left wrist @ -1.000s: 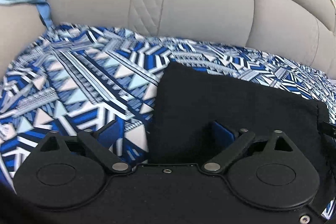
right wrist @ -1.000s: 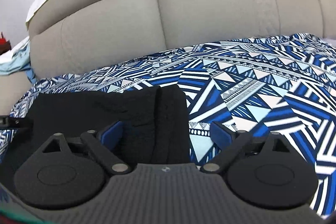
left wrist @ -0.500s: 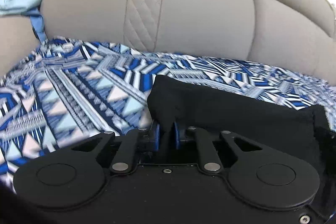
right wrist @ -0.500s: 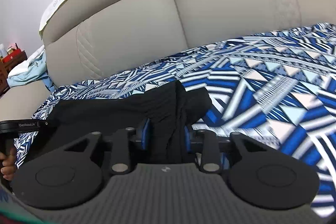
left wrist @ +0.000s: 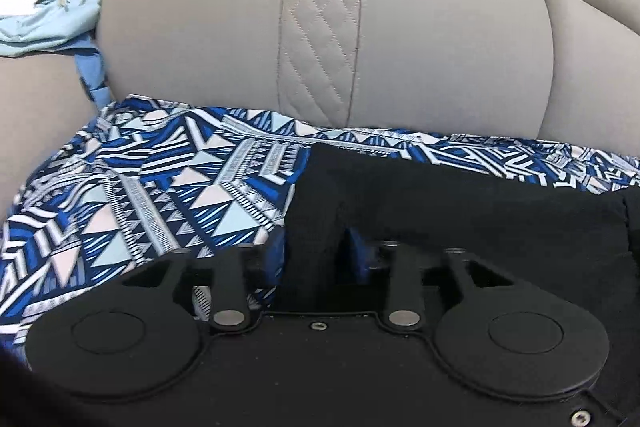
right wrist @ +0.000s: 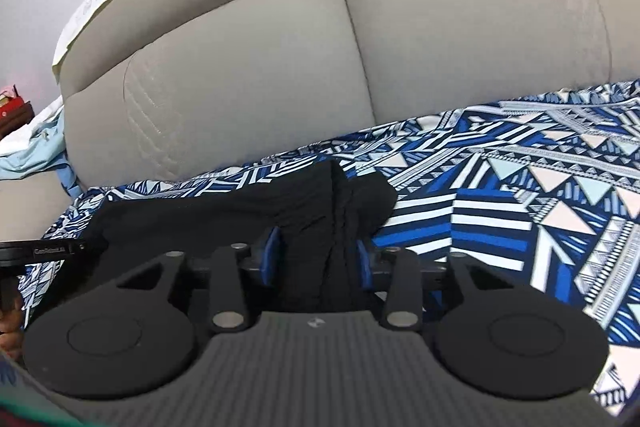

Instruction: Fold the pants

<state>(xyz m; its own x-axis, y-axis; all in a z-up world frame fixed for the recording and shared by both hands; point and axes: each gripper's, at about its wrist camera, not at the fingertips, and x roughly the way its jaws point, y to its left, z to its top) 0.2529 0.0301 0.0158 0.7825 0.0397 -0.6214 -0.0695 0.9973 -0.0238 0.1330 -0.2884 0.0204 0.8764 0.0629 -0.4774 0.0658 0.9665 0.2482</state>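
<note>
Black pants (left wrist: 460, 211) on patterned cover (left wrist: 168, 187), long axis spanning both tongs | left tongs (left wrist: 316, 255) pinching left end, just opening | right tongs (right wrist: 316, 259) pinching right end, just opening

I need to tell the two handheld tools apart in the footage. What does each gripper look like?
Both are black, with two round discs, linkage bars on silver pivots, and blue finger pads. The left gripper has a smooth black base with small screws. The right gripper has a ribbed grey base with a small logo.
</note>
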